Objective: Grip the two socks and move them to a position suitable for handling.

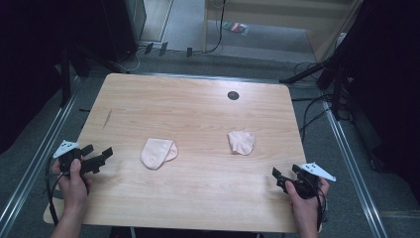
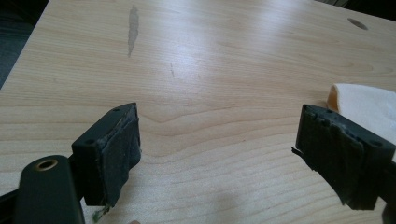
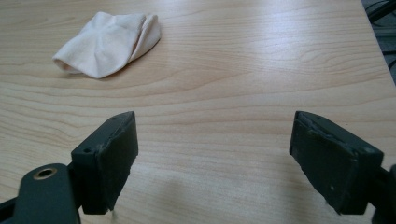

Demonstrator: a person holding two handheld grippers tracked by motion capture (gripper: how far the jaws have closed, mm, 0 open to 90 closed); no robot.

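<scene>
Cloths (image 1: 157,152) (image 1: 241,142) pale peach; table (image 1: 198,109) light woodgrain; fingers (image 2: 108,154) black

Two small pale peach cloth pieces lie on the bench (image 1: 198,198), well apart, side by side across its middle. Left cloth piece (image 1: 157,152): folded over, rounded, smooth, one layer overlapping another, lying flat. Right cloth piece (image 1: 241,142): slightly smaller, crumpled with radiating creases, edges bunched, also flat. Neither is held or touched.
</scene>
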